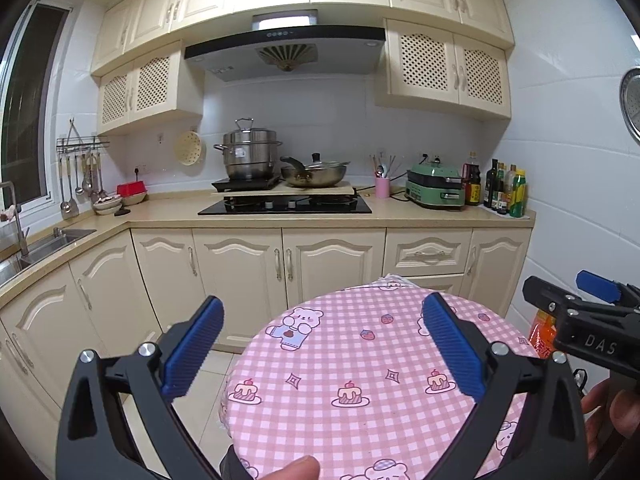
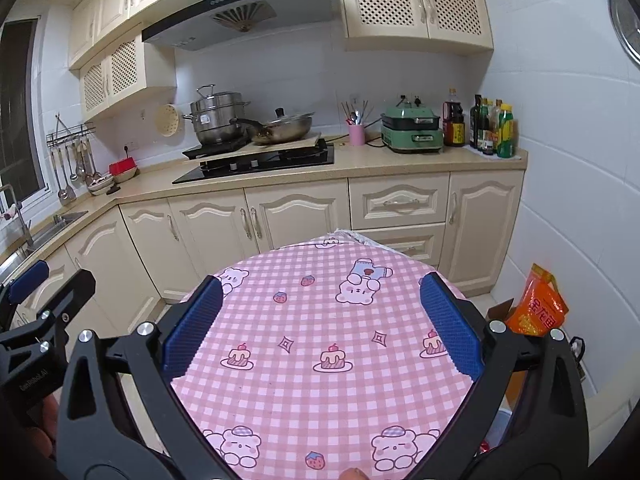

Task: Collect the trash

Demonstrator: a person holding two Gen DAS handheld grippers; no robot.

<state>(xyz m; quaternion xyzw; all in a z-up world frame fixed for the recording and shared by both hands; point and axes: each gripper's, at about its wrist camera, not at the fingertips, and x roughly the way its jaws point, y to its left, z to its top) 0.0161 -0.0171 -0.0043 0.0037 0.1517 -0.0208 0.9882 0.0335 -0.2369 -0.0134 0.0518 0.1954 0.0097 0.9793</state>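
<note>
My left gripper (image 1: pixel 322 344) is open and empty above a round table with a pink checked cloth (image 1: pixel 360 408). My right gripper (image 2: pixel 320 320) is open and empty above the same table (image 2: pixel 320 380). The right gripper also shows at the right edge of the left wrist view (image 1: pixel 580 312). The left gripper shows at the left edge of the right wrist view (image 2: pixel 36 312). No trash lies on the part of the cloth that I see. An orange packet (image 2: pixel 538 308) stands on the floor right of the table, with a cardboard box (image 2: pixel 500 310) beside it.
Cream cabinets (image 1: pixel 288 264) and a counter (image 1: pixel 400 212) run behind the table. The counter holds a hob with pots (image 1: pixel 288 196), a green cooker (image 1: pixel 436 188) and bottles (image 1: pixel 506 192). A sink (image 1: pixel 48 244) is at the left. A white wall (image 2: pixel 580 240) is at the right.
</note>
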